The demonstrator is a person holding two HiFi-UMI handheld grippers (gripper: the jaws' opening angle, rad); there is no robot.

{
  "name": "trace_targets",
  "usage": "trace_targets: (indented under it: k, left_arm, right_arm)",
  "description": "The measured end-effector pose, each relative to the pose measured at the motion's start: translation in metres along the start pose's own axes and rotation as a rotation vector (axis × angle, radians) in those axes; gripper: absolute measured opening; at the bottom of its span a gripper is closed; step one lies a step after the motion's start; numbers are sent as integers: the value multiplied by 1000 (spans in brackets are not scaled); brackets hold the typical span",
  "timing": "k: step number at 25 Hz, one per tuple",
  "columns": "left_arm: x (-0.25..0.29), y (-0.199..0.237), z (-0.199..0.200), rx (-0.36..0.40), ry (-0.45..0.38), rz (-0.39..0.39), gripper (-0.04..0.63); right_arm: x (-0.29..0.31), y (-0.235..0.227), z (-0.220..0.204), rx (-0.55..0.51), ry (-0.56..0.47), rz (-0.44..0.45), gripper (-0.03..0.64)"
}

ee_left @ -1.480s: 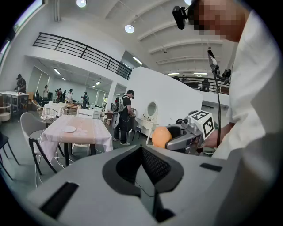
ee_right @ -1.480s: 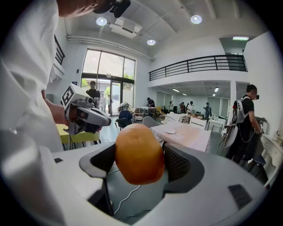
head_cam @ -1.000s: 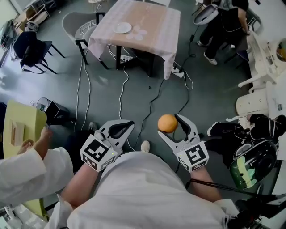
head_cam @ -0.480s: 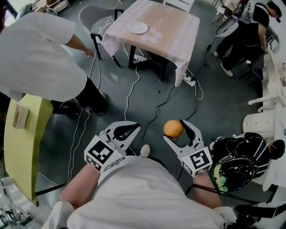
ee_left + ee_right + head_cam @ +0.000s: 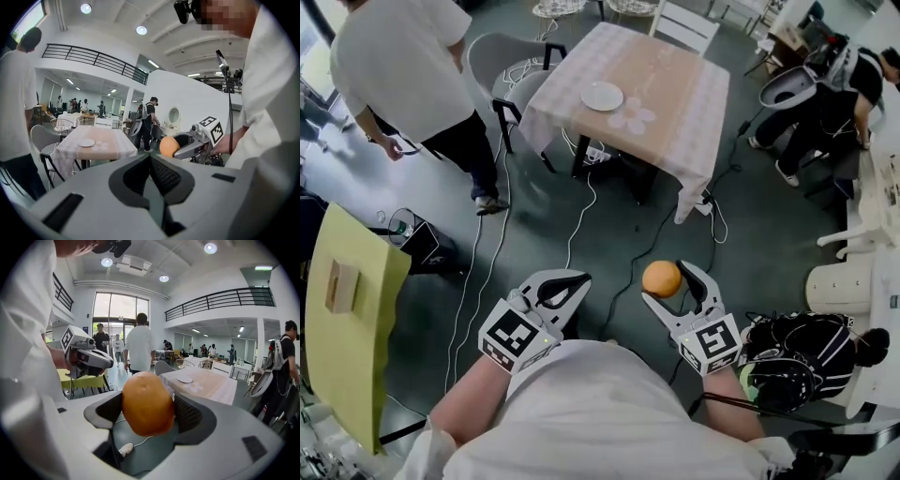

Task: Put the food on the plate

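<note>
Orange (image 5: 662, 278) is clamped in the right gripper (image 5: 667, 284), out near the jaw tips, hanging over the floor (image 5: 750, 216). It's round with a small contact patch, so my guess is a jolt or slackened squeeze rolls it out forward. Left gripper (image 5: 572, 279) is just beside it, jaws pressed together on nothing, so no backup catch. Plate (image 5: 602, 96) sits on the surface (image 5: 675, 103), well ahead of both grippers and slightly left. Cables (image 5: 577, 230) cross the floor between gripper and surface, a likely snag walking over. Plate is near the surface's edge, so a hard set-down could shove it.
</note>
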State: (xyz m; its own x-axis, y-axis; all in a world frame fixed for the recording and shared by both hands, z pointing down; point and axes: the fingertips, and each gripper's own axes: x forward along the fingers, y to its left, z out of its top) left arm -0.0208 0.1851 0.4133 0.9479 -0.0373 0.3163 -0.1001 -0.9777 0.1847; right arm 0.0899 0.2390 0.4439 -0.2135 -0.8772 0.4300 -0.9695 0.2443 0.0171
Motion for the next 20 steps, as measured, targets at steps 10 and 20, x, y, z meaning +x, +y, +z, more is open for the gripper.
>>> trace_targets:
  k: [10,20]
  left_arm:
    - [-36,152,46,39,-6,-16,9]
    - [-47,252,54,-78,-56,123,9]
  right_arm:
    - [143,-46,84,-52,37,-49,362]
    - [293,-136,105,-167,143,1,362]
